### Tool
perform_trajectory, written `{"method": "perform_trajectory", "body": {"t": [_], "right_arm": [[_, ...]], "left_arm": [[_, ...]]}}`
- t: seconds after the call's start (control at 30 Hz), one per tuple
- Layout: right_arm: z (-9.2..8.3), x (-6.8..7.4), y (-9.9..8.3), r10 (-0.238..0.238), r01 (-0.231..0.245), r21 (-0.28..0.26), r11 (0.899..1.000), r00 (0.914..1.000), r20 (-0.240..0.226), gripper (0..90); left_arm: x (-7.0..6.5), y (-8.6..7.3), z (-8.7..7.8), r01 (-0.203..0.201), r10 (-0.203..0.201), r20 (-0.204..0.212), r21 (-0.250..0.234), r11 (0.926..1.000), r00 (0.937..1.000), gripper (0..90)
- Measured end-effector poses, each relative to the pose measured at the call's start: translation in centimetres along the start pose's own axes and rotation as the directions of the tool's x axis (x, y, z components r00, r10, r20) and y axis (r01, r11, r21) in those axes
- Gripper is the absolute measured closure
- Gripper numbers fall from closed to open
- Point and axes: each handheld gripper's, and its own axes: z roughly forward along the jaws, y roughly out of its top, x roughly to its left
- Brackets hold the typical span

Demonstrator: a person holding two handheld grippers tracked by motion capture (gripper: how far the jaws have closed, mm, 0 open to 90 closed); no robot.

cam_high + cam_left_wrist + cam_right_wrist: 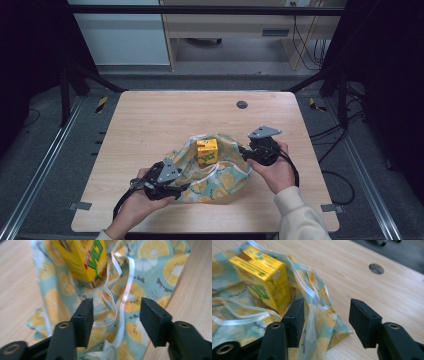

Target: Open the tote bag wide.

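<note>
High view: yellow carton [207, 151] upright in fruit-print bag [220, 182] at near-centre of tabletop [150, 120]; left gripper [172, 187] at bag's near-left edge, right gripper [245, 152] at its right edge.
Left gripper view: jaws apart, straddling bag's clear strip [126, 287], nothing held.
Right gripper view: jaws apart around bag's corner, not clamped.

Yellow carton [80, 260], green "VI", rest of txt illegible

One yellow drink carton [207, 151] standing in one fruit-print bag [226, 180] between two hand-held grippers, left gripper [172, 189] just near-side of it and right gripper [246, 151] just beside it, on one wooden table [150, 120] with one round hole [242, 104].
</note>
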Motion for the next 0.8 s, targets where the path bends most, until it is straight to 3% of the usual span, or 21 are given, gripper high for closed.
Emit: {"method": "perform_trajectory", "body": {"t": [0.17,0.33,0.6,0.8], "right_arm": [[-2.1,1.0,0.1,-0.013,0.013,-0.036,0.999,0.9998,-0.012,40.6],[-3.6,2.2,-0.5,-0.028,0.026,-0.051,0.998,0.9990,-0.035,39.7],[-3.0,3.6,-2.5,-0.042,0.041,-0.030,0.999,0.9985,-0.035,42.3],[-1.5,3.1,-3.7,0.028,-0.028,0.008,1.000,0.9995,-0.015,39.1]], "left_arm": [[1.2,1.0,-1.3,0.009,-0.011,-0.042,-0.038,0.9992,0.9991,39.6],[3.2,2.0,-2.3,0.016,-0.022,-0.096,-0.058,0.9982,0.9951,39.0],[5.9,2.1,-0.2,0.032,-0.033,-0.138,-0.014,0.9994,0.9899,38.3],[7.3,1.7,1.8,0.078,-0.078,-0.111,-0.006,0.9969,0.9907,36.7]]}}
